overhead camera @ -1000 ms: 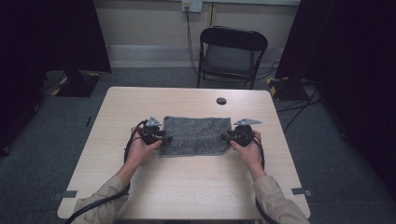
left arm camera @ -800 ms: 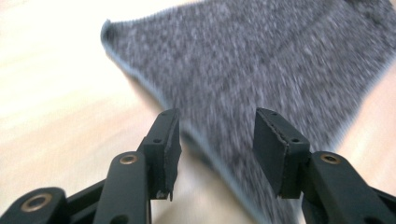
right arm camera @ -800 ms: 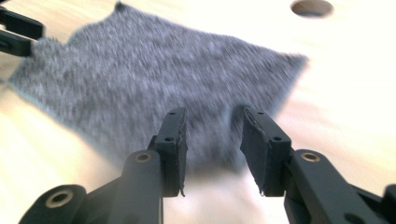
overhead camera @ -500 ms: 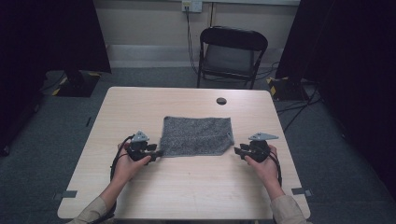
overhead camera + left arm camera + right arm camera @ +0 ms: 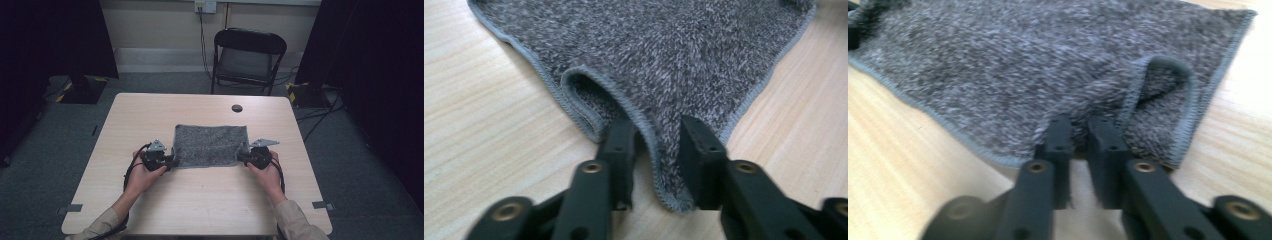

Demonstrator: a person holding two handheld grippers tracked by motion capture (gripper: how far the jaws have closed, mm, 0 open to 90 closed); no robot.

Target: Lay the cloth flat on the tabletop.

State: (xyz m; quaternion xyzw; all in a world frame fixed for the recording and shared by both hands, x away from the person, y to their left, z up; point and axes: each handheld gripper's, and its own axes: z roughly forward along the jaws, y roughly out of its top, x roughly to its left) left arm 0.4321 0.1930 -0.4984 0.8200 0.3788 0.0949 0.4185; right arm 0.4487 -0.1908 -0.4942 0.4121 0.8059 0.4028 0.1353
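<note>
A grey fuzzy towel point(image 5: 210, 145) lies flat at the middle of the light wooden table point(image 5: 200, 205). My left gripper point(image 5: 173, 161) is at its near left corner. In the left gripper view the corner of the towel point(image 5: 659, 60) lies between the jaws of the left gripper point(image 5: 656, 125). They have just been closing, a gap still shows beside one pad, and the towel's hem is curled up there. My right gripper point(image 5: 241, 158) is at the near right corner. Its jaws point(image 5: 1079, 122) have just been closing and now pinch the towel point(image 5: 1013, 65), whose edge folds up in a loop.
A small black round thing point(image 5: 237, 108) sits on the table beyond the towel. A black folding chair point(image 5: 248, 55) stands behind the far edge. Dark curtains hang on both sides. Bare wood stretches in front of the hands.
Both hands have come inward from beside the towel to its near corners. The jaws of both grippers have closed down around the cloth, the right pair more tightly.
</note>
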